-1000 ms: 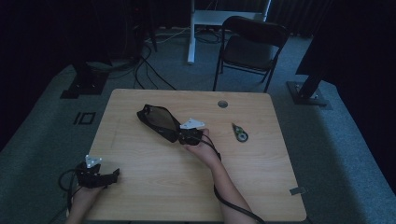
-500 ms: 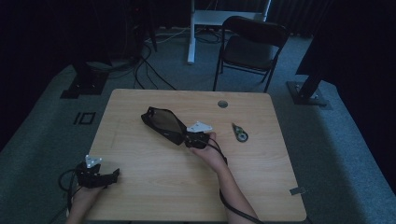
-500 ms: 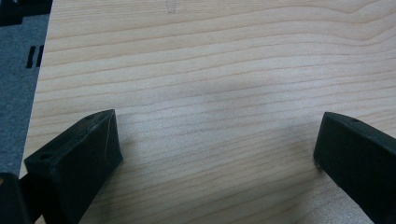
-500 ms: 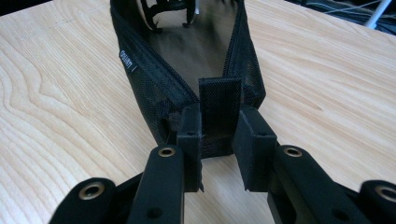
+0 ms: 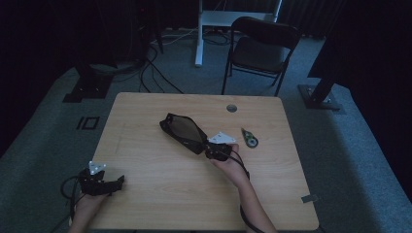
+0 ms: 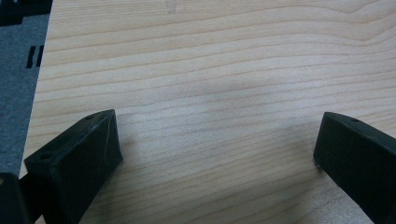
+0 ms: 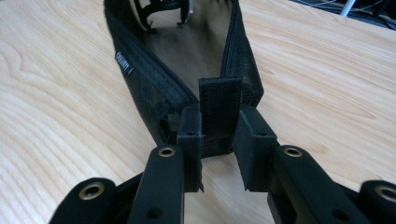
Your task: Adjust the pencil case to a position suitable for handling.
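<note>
Right hand-held gripper [image 7: 217, 156] clamped the end tab of the open black mesh pouch [image 5: 182, 131]; left hand-held gripper [image 6: 217, 149] gaped wide, empty, over the desk [image 5: 145, 170].

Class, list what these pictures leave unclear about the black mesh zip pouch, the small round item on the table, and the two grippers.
- Black mesh zip pouch: right gripper view, its far end is cut off by the top edge; the contents are dark and blurred.
- Small round green-and-black item: high view, too small and dim to identify.
- Left gripper: left gripper view, its fingers are cut off by the bottom and right edges.
</note>
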`<control>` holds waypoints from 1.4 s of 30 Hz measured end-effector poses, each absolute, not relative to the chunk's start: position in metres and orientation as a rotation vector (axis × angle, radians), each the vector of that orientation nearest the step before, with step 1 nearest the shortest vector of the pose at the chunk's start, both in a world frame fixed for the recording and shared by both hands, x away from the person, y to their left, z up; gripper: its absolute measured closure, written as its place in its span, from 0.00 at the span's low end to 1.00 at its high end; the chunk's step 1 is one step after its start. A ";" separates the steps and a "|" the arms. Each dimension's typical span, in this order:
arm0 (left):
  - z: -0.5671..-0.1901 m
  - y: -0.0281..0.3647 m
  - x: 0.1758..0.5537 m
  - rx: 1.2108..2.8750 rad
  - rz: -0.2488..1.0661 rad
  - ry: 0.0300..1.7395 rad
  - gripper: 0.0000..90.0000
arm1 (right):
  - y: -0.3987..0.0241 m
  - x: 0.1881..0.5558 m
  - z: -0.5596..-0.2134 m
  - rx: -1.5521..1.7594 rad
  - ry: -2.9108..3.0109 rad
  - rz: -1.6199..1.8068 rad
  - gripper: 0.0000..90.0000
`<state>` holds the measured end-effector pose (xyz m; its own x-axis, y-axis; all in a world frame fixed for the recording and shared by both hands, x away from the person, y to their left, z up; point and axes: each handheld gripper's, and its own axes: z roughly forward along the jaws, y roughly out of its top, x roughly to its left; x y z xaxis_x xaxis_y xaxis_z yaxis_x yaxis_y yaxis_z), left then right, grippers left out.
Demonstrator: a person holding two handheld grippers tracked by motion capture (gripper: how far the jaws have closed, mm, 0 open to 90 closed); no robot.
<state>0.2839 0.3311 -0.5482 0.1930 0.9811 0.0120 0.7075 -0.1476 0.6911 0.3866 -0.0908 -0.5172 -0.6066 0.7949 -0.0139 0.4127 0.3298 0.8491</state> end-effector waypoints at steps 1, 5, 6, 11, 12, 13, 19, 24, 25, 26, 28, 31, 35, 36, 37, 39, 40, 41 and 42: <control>-0.548 0.331 0.284 1.922 0.644 1.573 0.01 | -0.094 0.385 -0.517 1.067 2.166 1.196 0.81; -0.548 0.331 0.284 1.922 0.644 1.573 0.01 | -0.103 0.377 -0.517 1.079 2.150 1.183 0.81; -0.548 0.331 0.284 1.921 0.644 1.573 0.01 | -0.105 0.375 -0.517 1.083 2.143 1.181 0.81; -0.548 0.331 0.284 1.922 0.644 1.573 0.01 | -0.118 0.368 -0.517 1.115 2.111 1.165 0.81; -0.548 0.331 0.284 1.921 0.644 1.573 0.01 | -0.121 0.366 -0.517 1.124 2.101 1.167 0.81; -0.548 0.331 0.284 1.921 0.645 1.573 0.01 | -0.124 0.365 -0.517 1.128 2.095 1.160 0.81; -0.548 0.331 0.284 1.922 0.645 1.572 0.01 | -0.141 0.351 -0.516 1.162 2.074 1.143 0.81; -0.548 0.331 0.284 1.924 0.645 1.572 0.01 | -0.152 0.339 -0.516 1.166 2.048 1.136 0.81; -0.548 0.331 0.284 1.924 0.645 1.572 0.01 | -0.154 0.337 -0.517 1.171 2.042 1.134 0.81; -0.548 0.331 0.284 1.924 0.645 1.572 0.01 | -0.156 0.335 -0.517 1.170 2.039 1.135 0.81; -0.548 0.331 0.284 1.924 0.645 1.572 0.01 | -0.162 0.331 -0.519 1.197 2.020 1.152 0.81; -0.548 0.331 0.283 1.923 0.647 1.576 0.01 | -0.169 0.322 -0.521 1.219 2.006 1.159 0.81; -0.548 0.331 0.283 1.923 0.647 1.576 0.01 | -0.176 0.311 -0.523 1.239 1.984 1.152 0.81; -0.548 0.331 0.283 1.923 0.647 1.576 0.01 | -0.177 0.308 -0.523 1.242 1.983 1.159 0.81; -0.548 0.331 0.283 1.923 0.647 1.576 0.01 | -0.178 0.305 -0.522 1.235 1.985 1.167 0.81; -0.548 0.331 0.283 1.923 0.647 1.576 0.01 | -0.179 0.302 -0.522 1.235 1.981 1.168 0.81; -0.548 0.331 0.283 1.923 0.647 1.576 0.01 | -0.180 0.299 -0.523 1.235 1.972 1.156 0.81; -0.548 0.331 0.283 1.923 0.647 1.576 0.01 | -0.182 0.297 -0.524 1.239 1.966 1.154 0.81; -0.548 0.331 0.283 1.923 0.647 1.575 0.01 | -0.184 0.295 -0.524 1.249 1.961 1.162 0.81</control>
